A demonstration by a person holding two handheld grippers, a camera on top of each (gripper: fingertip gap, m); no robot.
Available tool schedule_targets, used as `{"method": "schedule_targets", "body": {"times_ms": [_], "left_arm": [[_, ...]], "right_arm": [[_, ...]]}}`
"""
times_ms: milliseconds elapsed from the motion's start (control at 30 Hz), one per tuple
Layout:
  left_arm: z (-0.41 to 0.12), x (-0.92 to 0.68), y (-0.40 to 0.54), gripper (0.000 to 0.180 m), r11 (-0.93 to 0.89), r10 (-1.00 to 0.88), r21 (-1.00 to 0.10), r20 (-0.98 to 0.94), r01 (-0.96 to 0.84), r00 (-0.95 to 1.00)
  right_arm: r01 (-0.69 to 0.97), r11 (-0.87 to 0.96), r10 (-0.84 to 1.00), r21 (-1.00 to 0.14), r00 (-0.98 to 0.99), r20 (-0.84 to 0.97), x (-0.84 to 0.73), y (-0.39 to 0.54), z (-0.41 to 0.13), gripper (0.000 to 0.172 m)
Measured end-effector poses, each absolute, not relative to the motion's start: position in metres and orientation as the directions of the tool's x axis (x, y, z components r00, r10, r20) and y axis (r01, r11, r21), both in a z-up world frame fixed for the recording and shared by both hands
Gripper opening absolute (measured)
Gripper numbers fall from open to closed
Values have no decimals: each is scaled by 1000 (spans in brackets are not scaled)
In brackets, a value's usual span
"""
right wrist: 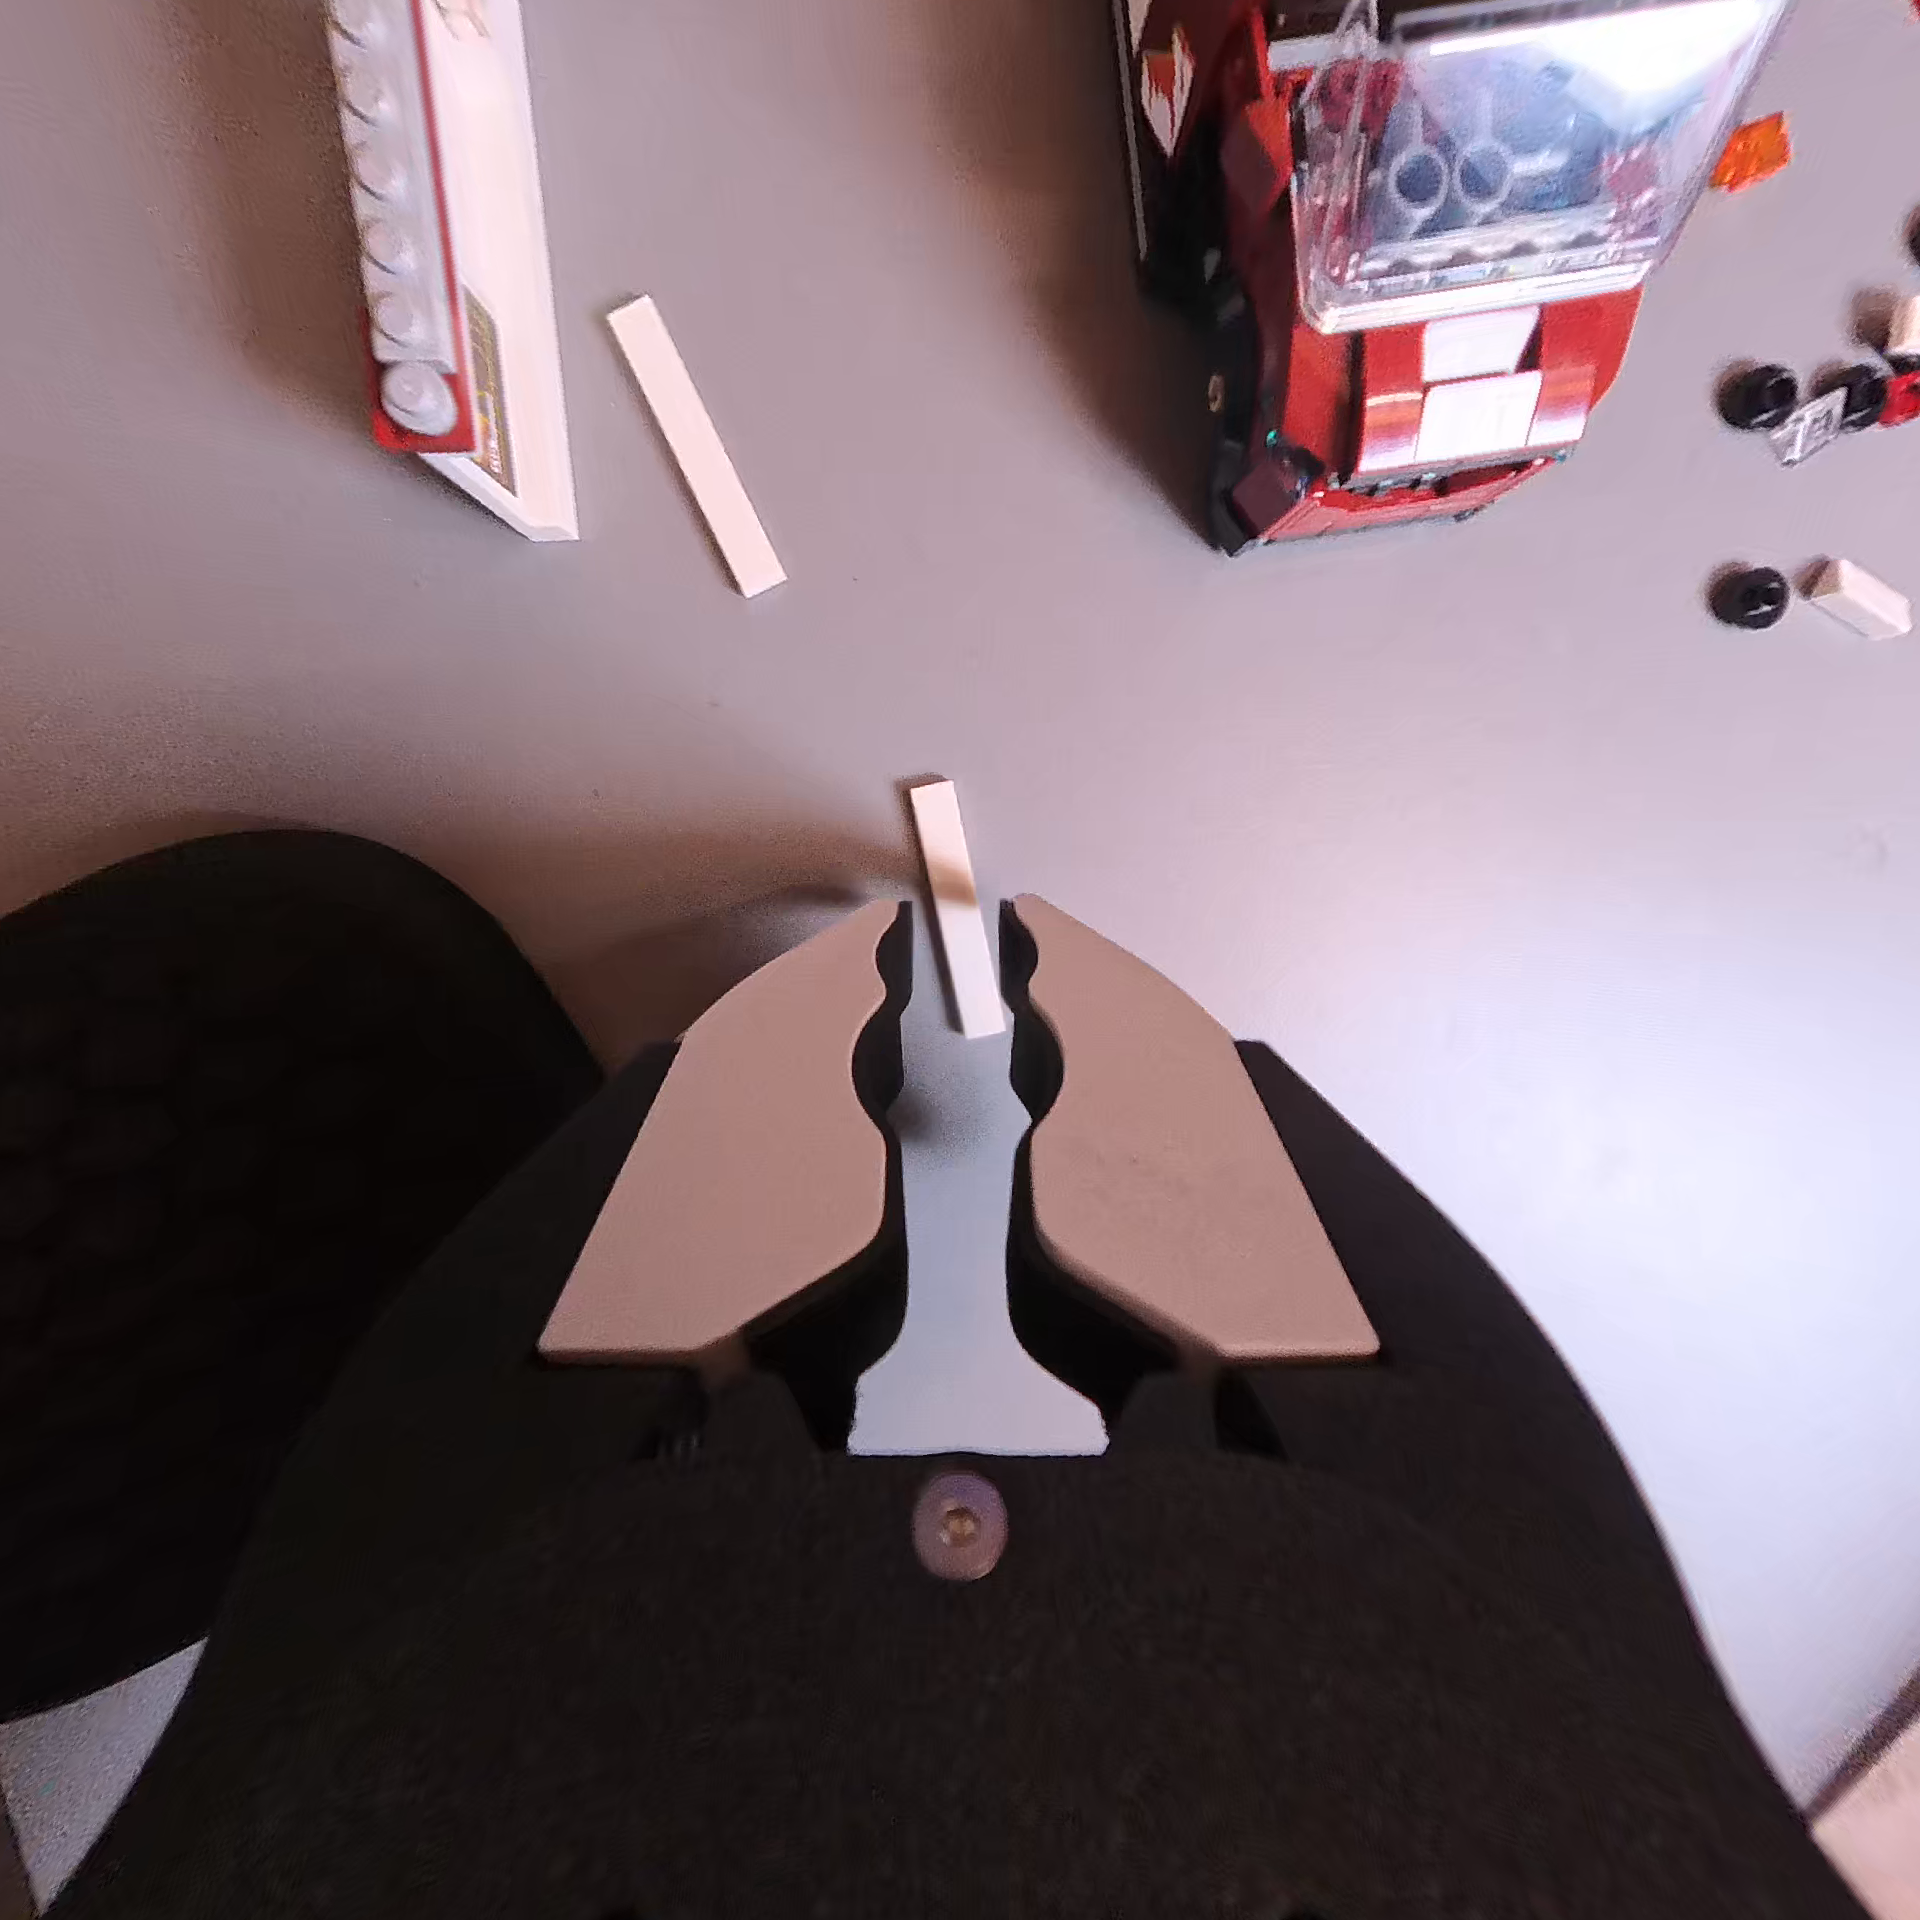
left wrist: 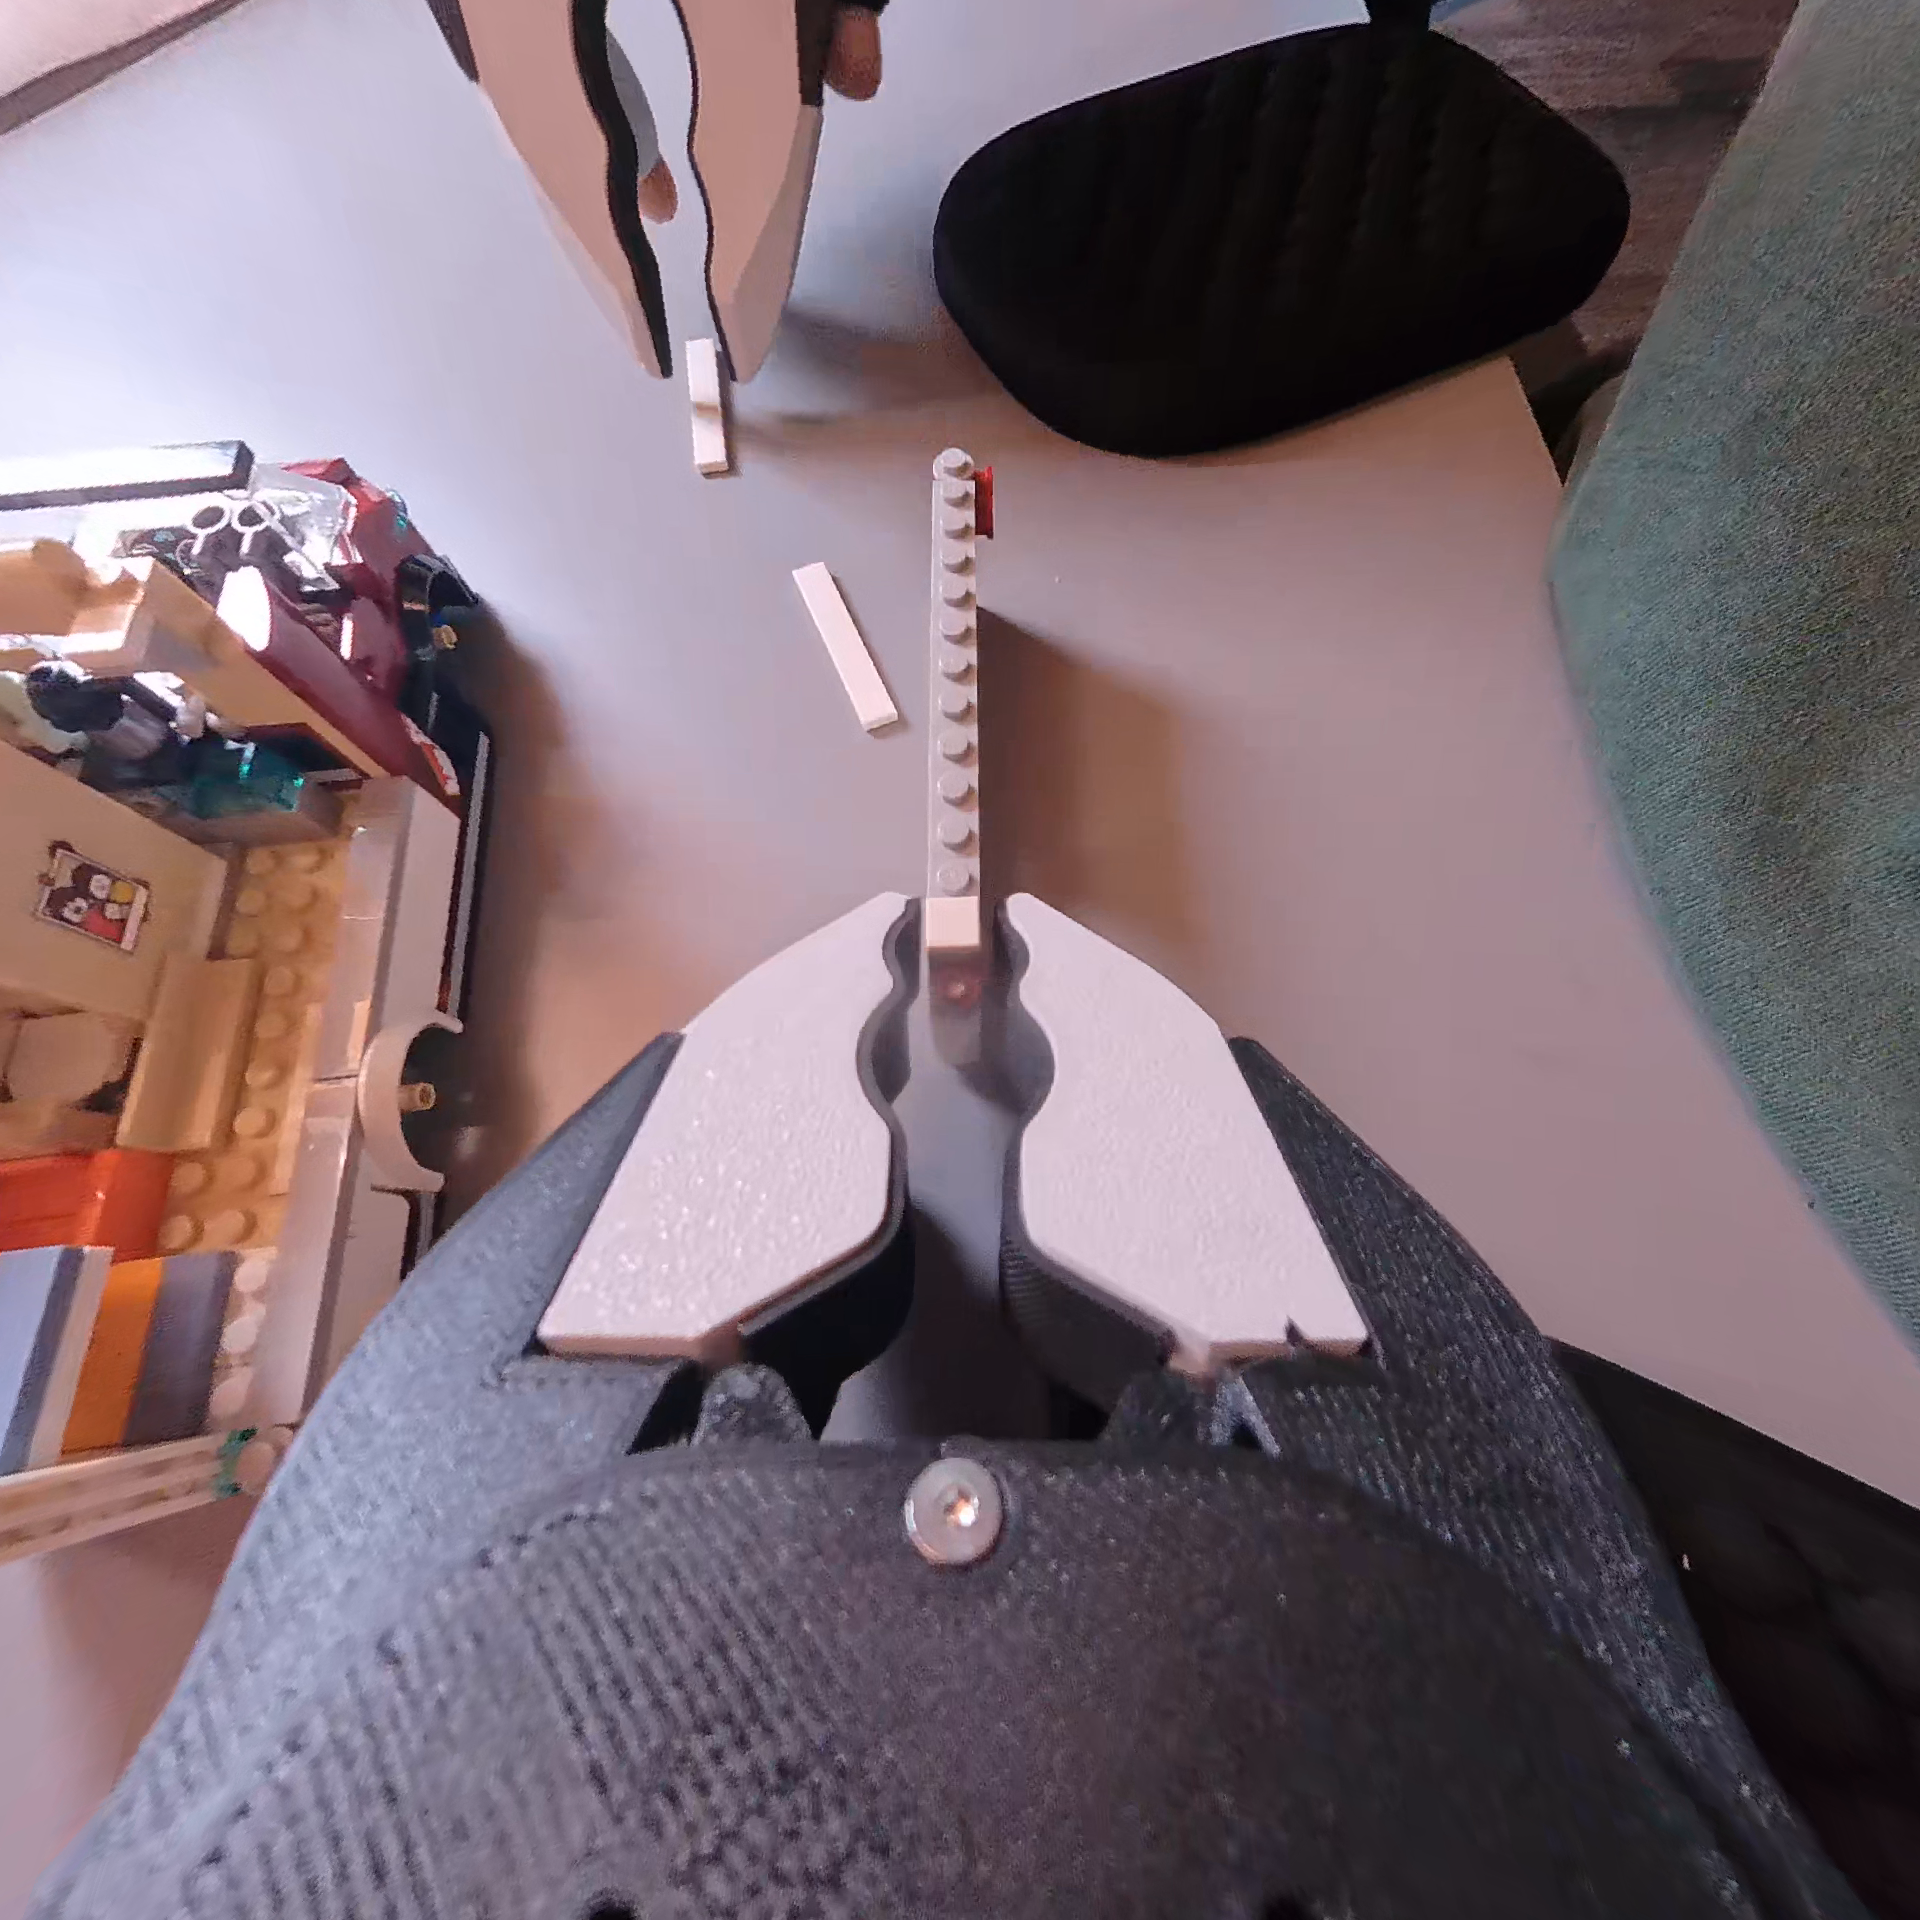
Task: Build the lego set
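THINGS

1. Left claw (left wrist: 958, 914): pinched on a long light-grey studded plastic brick plate (left wrist: 956, 675). The pads sit close against both edges of the plate's near end. The plate runs from the claw straight toward 12 o'clock. A small pale square tile (left wrist: 953, 925) sits on the plate right at the fingertips. A small dark-red brick piece (left wrist: 985, 499) is attached at the plate's far end, on its 3 o'clock side.

2. Right claw (right wrist: 954, 904): slightly spread. A short flat white plastic tile (right wrist: 940, 842) lies on the grey bench (right wrist: 1351, 831) between the fingertips, pointing toward 12 o'clock. A gap shows on each side of the tile, so neither pad presses on it. In the left wrist view this claw (left wrist: 698, 369) is at 11 o'clock, well apart from the left claw.

3. A longer flat white plastic tile (left wrist: 844, 646) lies loose on the bench just beside the grey plate, at 11 o'clock from the left claw.

4. A red toy-brick vehicle with a clear canopy (right wrist: 1434, 312) stands at 1 o'clock from the right claw. Small black round brick pieces (right wrist: 1751, 594) lie at 2 o'clock.

5. A tan toy-brick building model (left wrist: 208, 935) stands at 9 o'clock from the left claw.

6. A black padded chair seat (left wrist: 1278, 229) is at the bench edge, at 1 o'clock from the left claw.
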State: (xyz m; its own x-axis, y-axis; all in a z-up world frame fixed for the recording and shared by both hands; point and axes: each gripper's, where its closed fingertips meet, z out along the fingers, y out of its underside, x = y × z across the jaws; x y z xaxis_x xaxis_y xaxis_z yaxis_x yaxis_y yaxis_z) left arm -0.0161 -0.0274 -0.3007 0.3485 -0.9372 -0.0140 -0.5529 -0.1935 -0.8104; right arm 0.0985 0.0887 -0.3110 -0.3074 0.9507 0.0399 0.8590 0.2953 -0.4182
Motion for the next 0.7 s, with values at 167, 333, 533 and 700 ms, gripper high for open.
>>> {"method": "schedule_targets", "body": {"times_ms": [167,333,533,700], "left_arm": [[-297,-18,-28,13,-169,-940,-821,-33,-545,340],[-297,-17,-26,8,-186,-933,-822,-23,-538,358],[-297,-13,-14,8,-262,-892,-819,3,-511,453],[-297,-10,-12,8,-263,-879,-816,-17,-515,476]], "right_arm": [[870,265,953,-416,-302,-23,98,88,-317,7],[862,242,956,-445,-291,-42,88,81,-308,7],[770,258,935,-583,-351,-51,30,22,-258,7],[803,338,913,-491,-406,-36,6,-5,-271,7]]}}
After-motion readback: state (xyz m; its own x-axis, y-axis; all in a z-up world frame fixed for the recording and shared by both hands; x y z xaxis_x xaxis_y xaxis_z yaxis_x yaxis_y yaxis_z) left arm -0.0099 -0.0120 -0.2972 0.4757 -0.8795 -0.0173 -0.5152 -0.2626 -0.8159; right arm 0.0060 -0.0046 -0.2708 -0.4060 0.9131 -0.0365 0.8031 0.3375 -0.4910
